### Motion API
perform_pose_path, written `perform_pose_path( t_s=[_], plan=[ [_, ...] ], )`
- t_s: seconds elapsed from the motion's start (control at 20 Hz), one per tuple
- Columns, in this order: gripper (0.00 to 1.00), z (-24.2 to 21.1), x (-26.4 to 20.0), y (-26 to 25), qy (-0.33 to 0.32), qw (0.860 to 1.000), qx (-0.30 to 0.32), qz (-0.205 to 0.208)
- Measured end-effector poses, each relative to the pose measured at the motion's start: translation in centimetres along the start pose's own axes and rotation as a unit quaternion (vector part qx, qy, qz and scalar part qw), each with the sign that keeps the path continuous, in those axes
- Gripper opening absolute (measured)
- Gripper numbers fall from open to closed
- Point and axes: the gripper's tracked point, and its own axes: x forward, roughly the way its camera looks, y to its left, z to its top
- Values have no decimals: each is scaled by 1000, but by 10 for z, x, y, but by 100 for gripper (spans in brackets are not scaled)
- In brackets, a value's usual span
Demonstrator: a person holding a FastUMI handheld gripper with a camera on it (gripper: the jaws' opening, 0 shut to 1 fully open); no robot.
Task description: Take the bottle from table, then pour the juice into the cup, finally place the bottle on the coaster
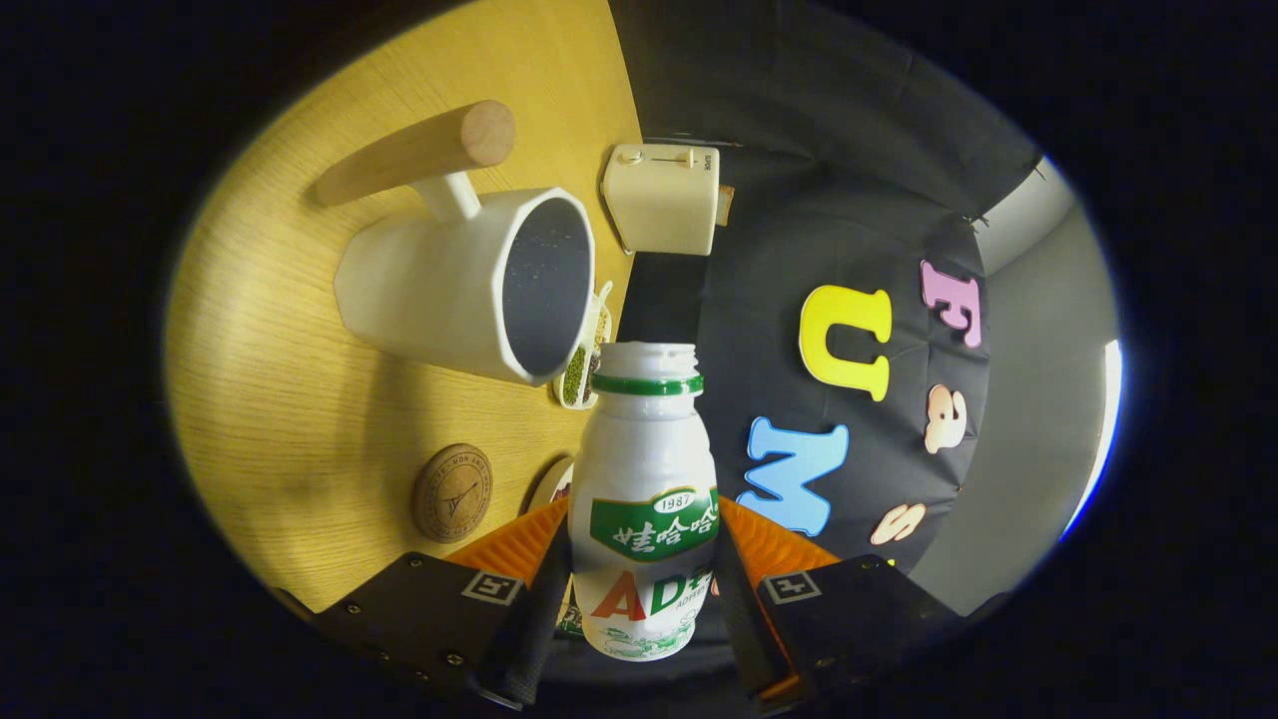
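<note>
**benchmonkey:** So where's the bottle (647, 499) at right now? Looks like the whole scene is turned on its side.

**pourguy:** Yeah, the claw (644, 589) is rolled over, which is why the tabletop (290, 399) looks like a wall beside it. The bottle sits right between the two fingers, both pressing on its lower body, so it's clamped, not loose. Cap is off, mouth is open, green ring round the neck.

**benchmonkey:** And the cup?

**pourguy:** The white cup (469, 285) with the wooden handle (419, 150) is just beyond the bottle's mouth, and its opening faces the neck. My guess is that's the point of the tilt: line the mouth up with the rim so the juice goes in. I can't see any liquid coming out, and the inside of the cup is too dark to tell if anything's in it.

**benchmonkey:** Coaster?

**pourguy:** The round cork coaster (453, 492) lies on the tabletop near the fingers, apart from the cup and nothing on it, so that last step isn't done. Handy spot, I'd say, a short move after pouring.

**benchmonkey:** Other clutter?

**pourguy:** A small dish of green beans (577, 374) tucked behind the cup, and a cream toaster-looking box (661, 197) at the far edge. The low grip probably keeps the fingers clear of the rim.
</note>
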Motion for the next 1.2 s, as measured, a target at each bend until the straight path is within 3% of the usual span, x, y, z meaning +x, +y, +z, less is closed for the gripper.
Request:
perform_pose_path(
  t_s=[1.2],
  plan=[
    [72,1,-8,-18,5,998,-58,-20]
  ],
)
